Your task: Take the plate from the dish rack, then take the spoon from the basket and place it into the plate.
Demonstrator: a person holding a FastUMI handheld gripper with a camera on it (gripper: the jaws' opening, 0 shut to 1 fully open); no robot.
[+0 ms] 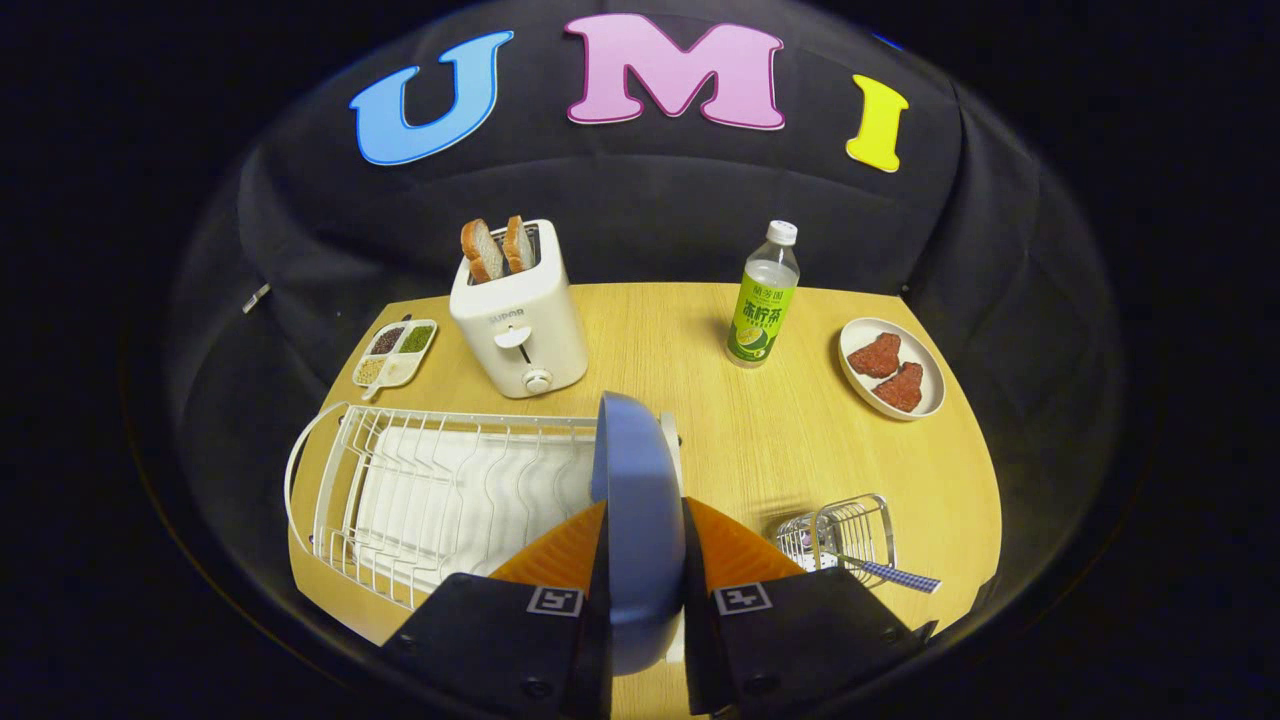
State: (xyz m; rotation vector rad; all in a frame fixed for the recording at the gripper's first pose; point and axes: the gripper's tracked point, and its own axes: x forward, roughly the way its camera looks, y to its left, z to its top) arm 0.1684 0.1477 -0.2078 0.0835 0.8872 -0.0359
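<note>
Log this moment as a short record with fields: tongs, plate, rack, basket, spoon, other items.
tongs: tongs shut on the plate, one finger on each face
plate: round blue plate held on edge, upright, at the right end of the rack
rack: white wire dish rack on the wooden table
basket: small wire basket right of the tongs
spoon: spoon with a checked handle lying in the basket
other items: white toaster, green-labelled bottle
</note>
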